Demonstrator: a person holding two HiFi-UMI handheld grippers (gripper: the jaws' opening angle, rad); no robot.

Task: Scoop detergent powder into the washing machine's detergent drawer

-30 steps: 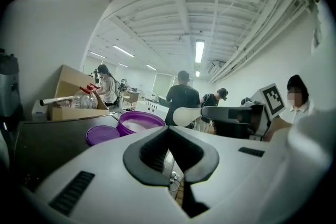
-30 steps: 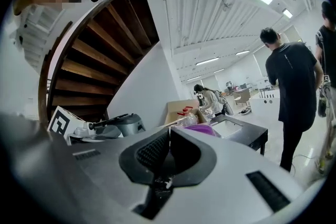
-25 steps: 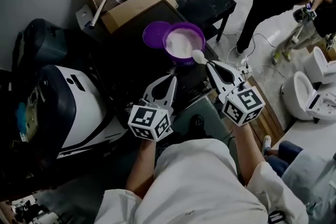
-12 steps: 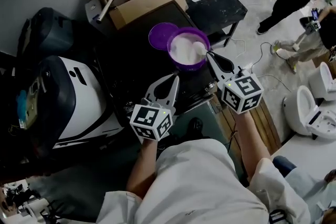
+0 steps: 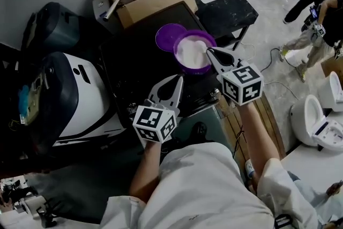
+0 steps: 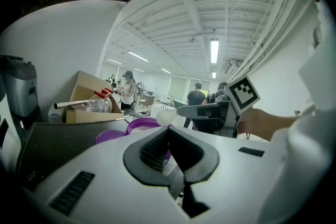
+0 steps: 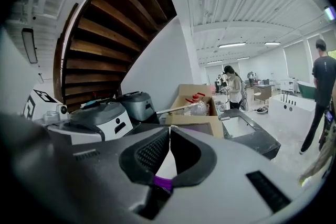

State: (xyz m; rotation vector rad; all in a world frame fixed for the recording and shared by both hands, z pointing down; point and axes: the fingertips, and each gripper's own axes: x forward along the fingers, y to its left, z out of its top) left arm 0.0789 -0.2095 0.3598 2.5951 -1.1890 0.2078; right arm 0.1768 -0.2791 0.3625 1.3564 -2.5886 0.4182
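I steer by the purple tub (image 5: pixel 187 68), which sits on the dark table with white powder (image 5: pixel 192 52) inside it. Its lid (image 5: pixel 166 37) lies touching it on the far-left side.

A second ago my right gripper (image 5: pixel 209 51) was by the near-right edge of the tub, and the white spoon (image 6: pixel 164 118) stuck out beside the rim. Now the gripper has moved in over the tub, and the spoon is right above the powder or in it. I cannot tell if it has any powder on it yet. The right jaws are pressed tight on the spoon handle. I can see white between them and purple just under it.

My left gripper (image 5: pixel 178 81) has hardly moved. It waits just in front of the tub, on the near side. Its jaws are closed together with nothing in them.

So I think the scooping part is only starting. The big white machine (image 5: pixel 80 102) is well off to the left of the tub. I cannot pick out its drawer from here. I will have to carry the full spoon all that way and keep it flat, or the powder will spill.
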